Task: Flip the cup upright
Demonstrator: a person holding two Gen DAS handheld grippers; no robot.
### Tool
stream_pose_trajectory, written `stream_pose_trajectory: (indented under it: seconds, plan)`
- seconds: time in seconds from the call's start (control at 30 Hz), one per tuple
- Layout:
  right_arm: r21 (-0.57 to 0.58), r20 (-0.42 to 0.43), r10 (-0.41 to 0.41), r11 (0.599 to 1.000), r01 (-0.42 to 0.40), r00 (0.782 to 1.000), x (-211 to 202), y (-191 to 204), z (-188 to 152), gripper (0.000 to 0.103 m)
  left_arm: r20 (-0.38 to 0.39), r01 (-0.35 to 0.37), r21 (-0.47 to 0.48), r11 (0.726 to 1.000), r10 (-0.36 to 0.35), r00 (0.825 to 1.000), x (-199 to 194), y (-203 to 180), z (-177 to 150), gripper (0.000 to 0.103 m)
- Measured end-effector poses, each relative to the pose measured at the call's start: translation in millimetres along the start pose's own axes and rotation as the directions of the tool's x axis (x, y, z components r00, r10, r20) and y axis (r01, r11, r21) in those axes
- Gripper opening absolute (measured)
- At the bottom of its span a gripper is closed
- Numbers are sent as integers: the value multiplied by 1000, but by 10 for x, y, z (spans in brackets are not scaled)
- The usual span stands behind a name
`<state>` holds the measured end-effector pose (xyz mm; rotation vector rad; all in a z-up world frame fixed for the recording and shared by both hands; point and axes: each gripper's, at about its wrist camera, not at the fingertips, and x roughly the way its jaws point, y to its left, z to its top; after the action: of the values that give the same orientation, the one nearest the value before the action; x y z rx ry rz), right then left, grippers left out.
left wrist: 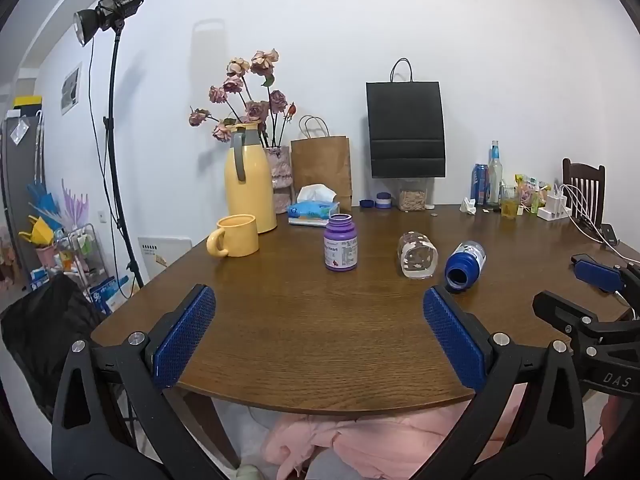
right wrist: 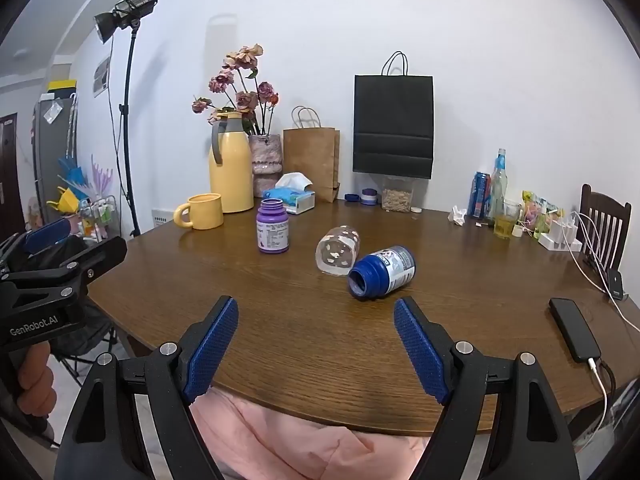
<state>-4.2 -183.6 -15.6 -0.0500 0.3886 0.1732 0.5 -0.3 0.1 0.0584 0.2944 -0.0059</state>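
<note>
Your left gripper (left wrist: 319,308) and right gripper (right wrist: 316,320) both hang spread wide, empty, over the table's (right wrist: 300,340) near edge. Only the right view shows the black phone (right wrist: 574,329) on its cable and "GenRobot.AI" on your left tool; the left view reads "DAS". The glass cup (left wrist: 416,255) lies on its side mid-table, just beside the tipped blue bottle (left wrist: 465,265). Purple bottle (left wrist: 341,243) stands left of it; yellow mug (left wrist: 234,235) farther back.

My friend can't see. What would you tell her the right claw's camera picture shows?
The open right claw hangs over a brown table where a clear cup and a blue bottle lie tipped over. A purple bottle and yellow mug stand upright behind.
</note>
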Motion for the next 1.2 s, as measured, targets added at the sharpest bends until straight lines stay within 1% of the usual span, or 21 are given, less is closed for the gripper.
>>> stream_pose_trajectory:
  seconds: [0.03, 0.07, 0.17, 1.2]
  plan:
    - [0, -2, 0, 1000, 0, 1000, 5, 1, 1, 84, 8, 0, -3, 1000, 0, 1000, -1, 0, -1, 103]
    - [0, 15, 0, 1000, 0, 1000, -4, 1, -2, 84, 17, 1, -8, 1000, -1, 1000, -4, 3, -2, 103]
    - [-4, 13, -2, 1000, 2, 1000, -5, 5, -2, 84, 20, 0, -6, 1000, 0, 1000, -6, 2, -2, 103]
    - [-11, 10, -3, 1000, 3, 1000, 16, -17, 54, 84, 14, 3, -9, 1000, -3, 1000, -13, 13, -10, 103]
